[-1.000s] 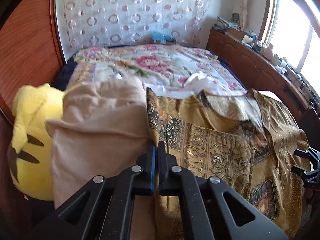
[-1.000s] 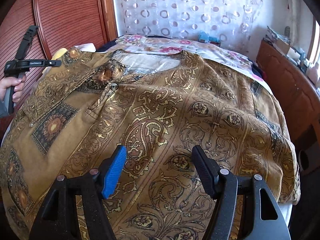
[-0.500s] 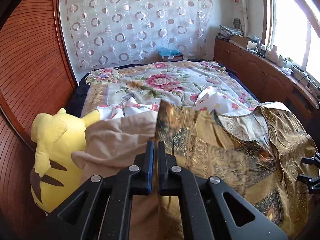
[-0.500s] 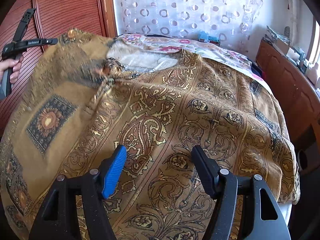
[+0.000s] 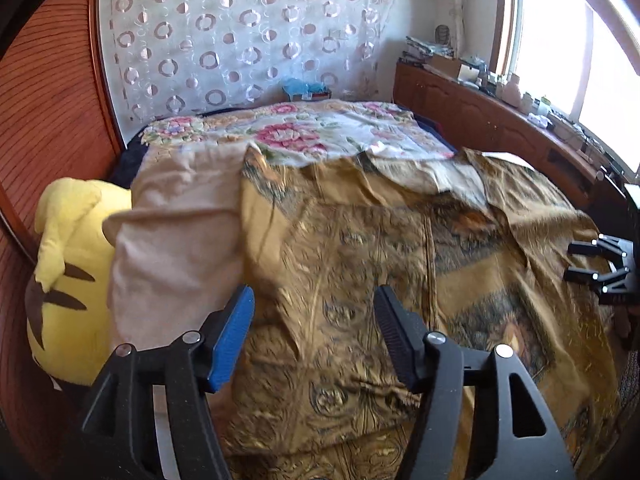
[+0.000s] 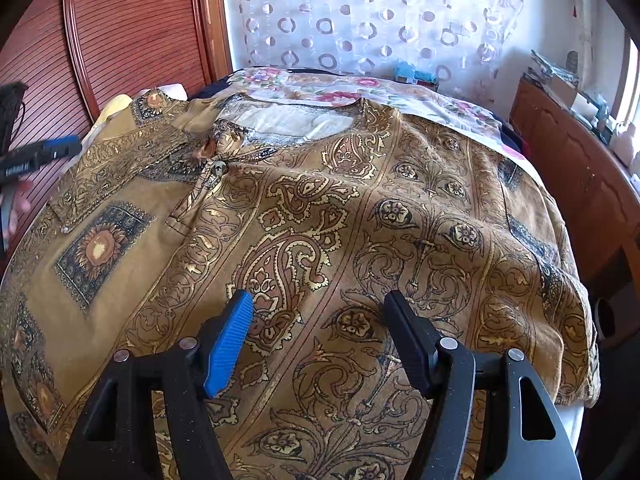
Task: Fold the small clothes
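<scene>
A golden-brown patterned shirt (image 6: 320, 220) lies spread on the bed, collar at the far side. Its left sleeve (image 6: 120, 156) lies folded inward over the front. My left gripper (image 5: 314, 320) hovers over the shirt's (image 5: 360, 272) left side. Its jaws are opening; the cloth lies below them and no pad presses on it. It shows blurred in the right wrist view as the left gripper (image 6: 40, 152) at the left edge, with a hand (image 6: 12, 204) under it. My right gripper (image 6: 320, 332) stands open just above the shirt's lower front, empty; the right gripper (image 5: 600, 264) also shows in the left wrist view.
A beige cloth (image 5: 176, 240) and a yellow plush toy (image 5: 68, 280) lie left of the shirt. A floral bedspread (image 5: 304, 136) covers the far half of the bed. Wooden panels (image 5: 52, 100) close the left side. A cluttered wooden cabinet (image 5: 500, 128) runs along the right.
My left gripper was shut on the shirt's edge and lifted it; now it has opened, and the cloth has dropped flat onto the shirt. The right gripper has not moved.
</scene>
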### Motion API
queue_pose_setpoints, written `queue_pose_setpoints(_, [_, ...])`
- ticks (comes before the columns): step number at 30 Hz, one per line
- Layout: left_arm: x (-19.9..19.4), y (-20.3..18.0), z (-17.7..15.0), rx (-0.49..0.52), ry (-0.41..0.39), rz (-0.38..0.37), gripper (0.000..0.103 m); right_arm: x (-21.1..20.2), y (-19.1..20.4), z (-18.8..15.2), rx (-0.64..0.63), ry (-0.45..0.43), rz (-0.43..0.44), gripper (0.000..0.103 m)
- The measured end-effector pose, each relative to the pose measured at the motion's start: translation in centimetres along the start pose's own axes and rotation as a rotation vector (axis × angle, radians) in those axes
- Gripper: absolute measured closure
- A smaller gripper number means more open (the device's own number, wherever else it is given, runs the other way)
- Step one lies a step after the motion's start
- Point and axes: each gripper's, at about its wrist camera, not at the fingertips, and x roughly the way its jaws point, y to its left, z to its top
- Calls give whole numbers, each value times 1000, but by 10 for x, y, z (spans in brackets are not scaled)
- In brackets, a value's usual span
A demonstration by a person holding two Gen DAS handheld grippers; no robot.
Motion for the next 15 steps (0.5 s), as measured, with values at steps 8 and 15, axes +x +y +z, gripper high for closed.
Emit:
queue_pose_setpoints(8, [20,1,-18,-4,52,30,34,0,0,0,-1,0,-2,33])
queue_pose_setpoints(15, [26,-1,-23,19,73,56,30,-1,-4,0,10,-5,16,33])
